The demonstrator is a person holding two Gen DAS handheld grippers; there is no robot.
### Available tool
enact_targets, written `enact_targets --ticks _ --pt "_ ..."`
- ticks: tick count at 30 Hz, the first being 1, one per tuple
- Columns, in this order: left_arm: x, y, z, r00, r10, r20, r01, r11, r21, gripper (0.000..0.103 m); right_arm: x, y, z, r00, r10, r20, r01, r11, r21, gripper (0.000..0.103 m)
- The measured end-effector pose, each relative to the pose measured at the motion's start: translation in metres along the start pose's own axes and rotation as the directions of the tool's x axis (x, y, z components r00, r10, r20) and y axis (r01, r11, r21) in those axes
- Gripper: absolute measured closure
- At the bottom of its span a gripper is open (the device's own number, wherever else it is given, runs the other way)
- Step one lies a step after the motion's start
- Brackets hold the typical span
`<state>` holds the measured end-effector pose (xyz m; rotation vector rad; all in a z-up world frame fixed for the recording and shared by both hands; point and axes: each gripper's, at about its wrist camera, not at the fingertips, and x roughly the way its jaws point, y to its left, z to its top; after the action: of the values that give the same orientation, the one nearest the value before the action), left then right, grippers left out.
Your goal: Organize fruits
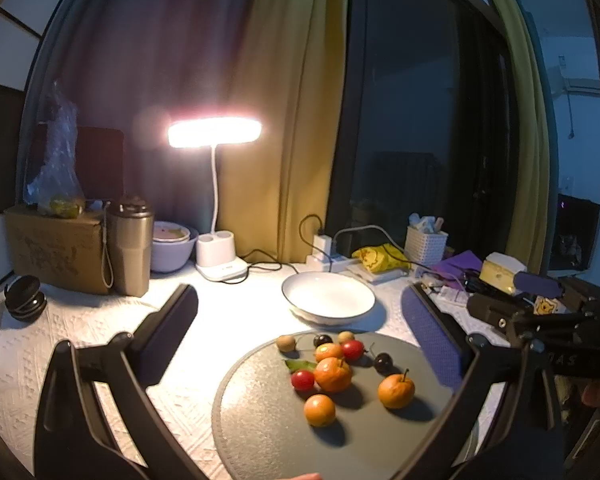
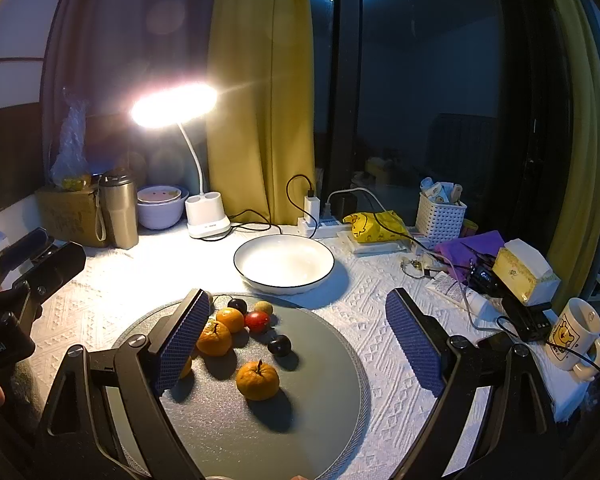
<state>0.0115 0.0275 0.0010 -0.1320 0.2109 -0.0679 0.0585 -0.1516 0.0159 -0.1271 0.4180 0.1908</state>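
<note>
Grey and round, the mat point(image 2: 260, 432) on the white-clothed table point(image 2: 112, 280) carries your fruit: four small oranges point(image 1: 332, 374), two red cherry tomatoes point(image 1: 302, 379), two dark cherries point(image 2: 279, 345) and two tan, longan-like fruits point(image 1: 286, 343). Just behind the mat sits an empty white bowl point(image 2: 284, 263), with a lit desk lamp point(image 2: 174, 105) farther back. Legible writing is scarce: in the right wrist view, the black body at the left edge reads what looks like "Robot.AI", partly cut off, and a mug point(image 2: 576, 334) at the right bears a cartoon bear. Your left gripper point(image 1: 300, 328) hangs above the mat's left side, jaws spread wide, holding nothing. Your right gripper point(image 2: 300, 336) hovers over the mat, equally wide apart and touching no fruit; its left pad point(image 2: 182, 340) hides one orange. A fingertip shows at each handle's edge.
</note>
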Motion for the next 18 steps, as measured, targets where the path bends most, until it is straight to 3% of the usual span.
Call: enact_targets --ticks 8,18 --pt "0.016 0.004 -0.008 0.999 -0.015 -0.052 0.015 1.0 0.0 0.001 0.011 -0.003 -0.003 0.999 0.003 -0.032 -0.003 1.0 0.004 0.011" --pt "0.051 0.01 -0.041 0.978 -0.021 -0.21 0.021 1.0 -0.005 0.001 0.045 -0.002 -0.027 0.988 0.03 -0.153 -0.027 0.999 0.019 0.011"
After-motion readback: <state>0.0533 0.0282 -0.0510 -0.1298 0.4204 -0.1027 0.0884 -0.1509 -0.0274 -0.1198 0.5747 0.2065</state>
